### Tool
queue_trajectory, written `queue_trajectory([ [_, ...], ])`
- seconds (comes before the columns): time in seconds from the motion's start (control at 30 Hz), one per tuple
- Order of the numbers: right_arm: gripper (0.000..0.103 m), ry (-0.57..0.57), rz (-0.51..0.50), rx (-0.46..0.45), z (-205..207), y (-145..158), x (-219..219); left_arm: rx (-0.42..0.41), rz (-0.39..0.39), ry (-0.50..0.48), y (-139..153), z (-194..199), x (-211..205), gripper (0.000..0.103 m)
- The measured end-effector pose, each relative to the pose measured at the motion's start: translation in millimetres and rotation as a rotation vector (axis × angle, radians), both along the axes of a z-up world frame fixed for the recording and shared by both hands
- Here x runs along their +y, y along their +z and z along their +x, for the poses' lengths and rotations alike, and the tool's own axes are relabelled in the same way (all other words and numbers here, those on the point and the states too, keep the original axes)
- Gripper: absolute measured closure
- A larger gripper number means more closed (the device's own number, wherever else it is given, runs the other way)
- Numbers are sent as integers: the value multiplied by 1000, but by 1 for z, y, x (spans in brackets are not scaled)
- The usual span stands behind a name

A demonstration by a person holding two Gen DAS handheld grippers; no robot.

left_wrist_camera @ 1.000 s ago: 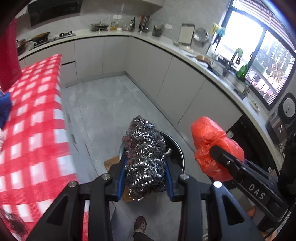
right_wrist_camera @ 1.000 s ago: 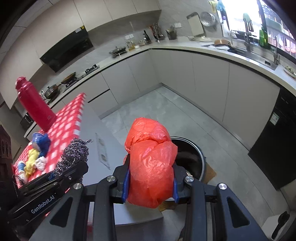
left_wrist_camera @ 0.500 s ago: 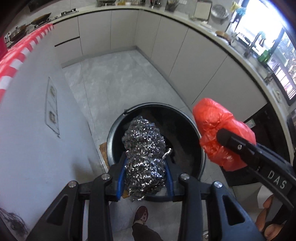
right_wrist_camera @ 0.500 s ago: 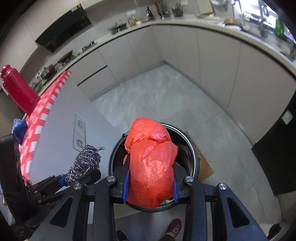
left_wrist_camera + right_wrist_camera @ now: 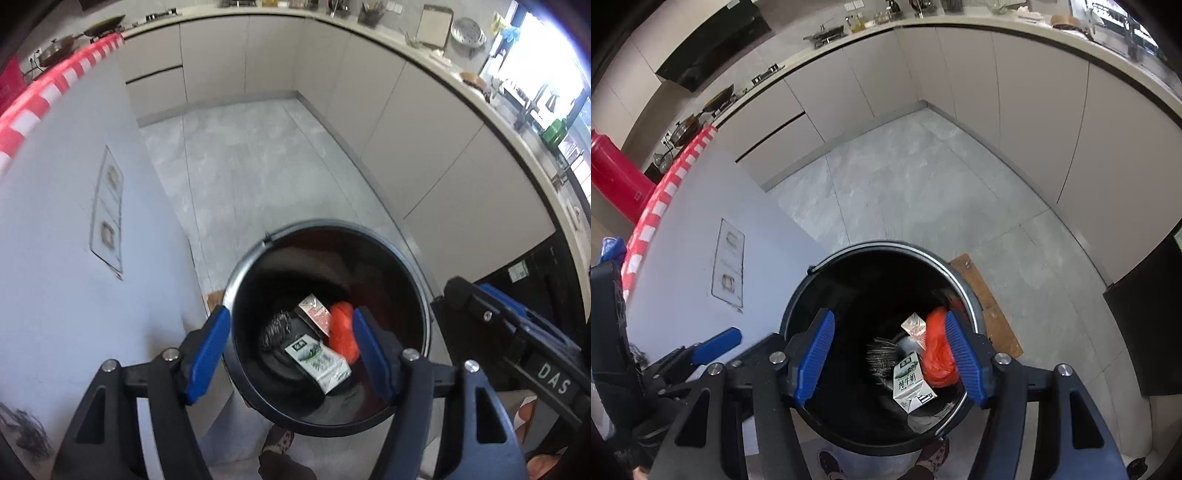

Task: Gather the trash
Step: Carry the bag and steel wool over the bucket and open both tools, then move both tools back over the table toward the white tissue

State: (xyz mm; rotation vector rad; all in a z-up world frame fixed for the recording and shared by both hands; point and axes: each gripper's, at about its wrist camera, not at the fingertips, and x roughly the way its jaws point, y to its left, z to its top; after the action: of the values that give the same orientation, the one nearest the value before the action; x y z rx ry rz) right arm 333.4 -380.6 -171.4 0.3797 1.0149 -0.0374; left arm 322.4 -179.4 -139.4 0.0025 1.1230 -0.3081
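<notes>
Inside bin (image 5: 424, 295): scourer (image 5: 275, 328), red bag (image 5: 341, 325)

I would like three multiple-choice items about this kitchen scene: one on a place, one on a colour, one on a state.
1. Where is the steel scourer?
A. on the floor
B. inside the black bin
C. on the counter

2. What colour is the plastic bag in the bin?
A. orange-red
B. green
C. white

3. How do the jaws of the left gripper stand?
A. shut on the scourer
B. shut on a carton
C. open and empty

Key: 1 B, it lies among the cartons at the bin's bottom; 2 A, seen in both views; 3 C, blue pads apart, nothing between.
</notes>
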Motion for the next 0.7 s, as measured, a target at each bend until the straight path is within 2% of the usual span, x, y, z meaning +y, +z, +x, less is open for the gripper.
queue_trajectory([
  [0.3, 38, -46, -30, -60, -24, 50, 14, -69, -52, -24, 63, -18, 20, 33],
  [0.4, 38, -55, -46, -90, -36, 72, 28, -94, -81, -30, 87, -25, 37, 33],
  [0.7, 38, -33, -55, -166, -58, 125, 93, -172, -96, 1, 123, -38, 97, 33],
])
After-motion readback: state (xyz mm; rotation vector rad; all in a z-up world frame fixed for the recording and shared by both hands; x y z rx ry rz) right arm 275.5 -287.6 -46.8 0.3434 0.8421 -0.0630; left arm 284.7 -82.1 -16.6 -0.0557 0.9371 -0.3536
